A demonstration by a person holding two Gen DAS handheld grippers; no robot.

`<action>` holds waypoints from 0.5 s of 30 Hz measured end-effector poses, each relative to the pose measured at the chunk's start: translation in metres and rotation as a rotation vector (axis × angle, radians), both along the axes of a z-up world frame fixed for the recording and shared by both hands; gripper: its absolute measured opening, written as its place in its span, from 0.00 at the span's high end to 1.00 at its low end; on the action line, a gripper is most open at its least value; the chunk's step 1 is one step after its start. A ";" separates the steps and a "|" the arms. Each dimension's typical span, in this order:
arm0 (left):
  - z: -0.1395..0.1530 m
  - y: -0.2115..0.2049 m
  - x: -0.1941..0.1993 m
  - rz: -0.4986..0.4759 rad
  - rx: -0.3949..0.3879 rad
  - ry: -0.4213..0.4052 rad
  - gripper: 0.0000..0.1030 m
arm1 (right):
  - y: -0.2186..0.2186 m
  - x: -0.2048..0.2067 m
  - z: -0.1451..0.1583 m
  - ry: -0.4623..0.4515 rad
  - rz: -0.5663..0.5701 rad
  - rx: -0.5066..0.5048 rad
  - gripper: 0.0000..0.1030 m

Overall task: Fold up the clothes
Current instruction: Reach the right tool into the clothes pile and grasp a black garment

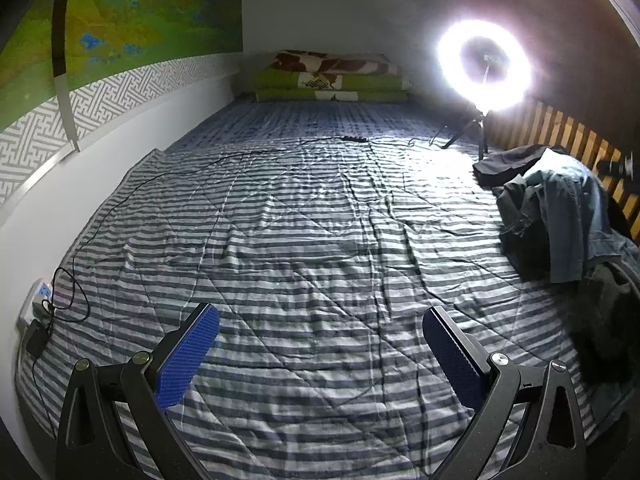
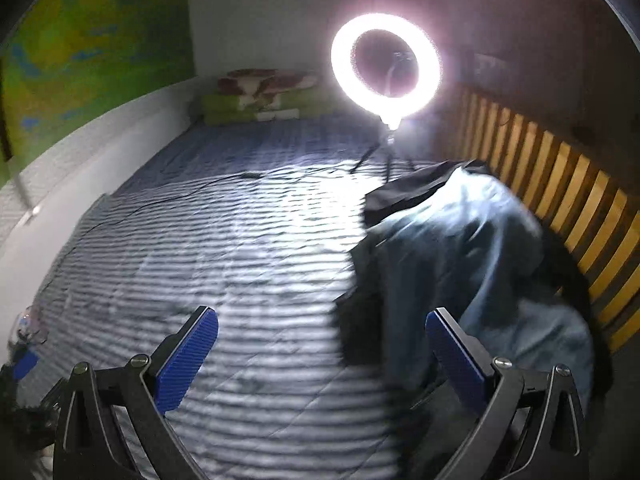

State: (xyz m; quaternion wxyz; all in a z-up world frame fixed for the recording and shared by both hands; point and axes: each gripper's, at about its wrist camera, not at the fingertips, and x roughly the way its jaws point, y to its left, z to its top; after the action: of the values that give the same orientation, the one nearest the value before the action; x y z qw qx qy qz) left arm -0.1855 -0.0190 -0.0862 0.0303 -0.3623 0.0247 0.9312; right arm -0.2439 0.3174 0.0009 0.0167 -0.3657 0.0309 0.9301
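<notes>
A heap of dark and blue-grey clothes (image 1: 560,216) lies crumpled at the right side of the striped quilt (image 1: 304,240), against the wooden slats. My left gripper (image 1: 320,316) hangs open over bare quilt, well left of the heap, with nothing between its blue pads (image 1: 188,356). In the right wrist view the same heap of clothes (image 2: 460,248) is close and blurred by motion. My right gripper (image 2: 322,318) is open; its right finger (image 2: 456,356) overlaps the heap's near edge, while the left finger is over the quilt (image 2: 200,264).
A lit ring lamp (image 1: 484,65) on a small tripod stands at the far right of the bed. Its black cable (image 1: 168,184) trails across the quilt to a power strip (image 1: 38,300) by the left wall. Folded green bedding (image 1: 332,80) sits at the far end. Wooden slats (image 2: 568,204) line the right side.
</notes>
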 end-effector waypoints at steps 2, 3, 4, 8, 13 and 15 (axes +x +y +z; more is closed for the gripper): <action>-0.003 0.003 -0.009 -0.004 -0.014 -0.001 0.00 | 0.023 -0.020 0.004 -0.011 -0.024 0.008 0.01; -0.005 0.004 -0.014 -0.002 -0.019 0.000 0.00 | 0.033 -0.028 0.006 -0.016 -0.037 0.016 0.01; -0.009 0.005 -0.019 0.001 -0.022 -0.002 0.00 | 0.044 -0.037 0.006 -0.019 -0.052 0.028 0.01; -0.024 0.009 -0.039 0.014 -0.010 -0.027 0.00 | 0.089 -0.083 0.006 -0.046 -0.111 0.072 0.01; -0.041 0.021 -0.071 0.037 -0.014 -0.076 0.00 | 0.137 -0.136 0.002 -0.097 -0.162 0.062 0.01; -0.043 0.029 -0.082 0.034 -0.008 -0.083 0.00 | 0.157 -0.156 0.004 -0.095 -0.190 0.074 0.01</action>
State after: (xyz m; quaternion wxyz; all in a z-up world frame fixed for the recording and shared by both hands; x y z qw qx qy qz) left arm -0.2677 0.0101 -0.1289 0.0141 -0.4010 0.0210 0.9157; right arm -0.4000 0.4740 0.0051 0.1200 -0.4040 0.0301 0.9064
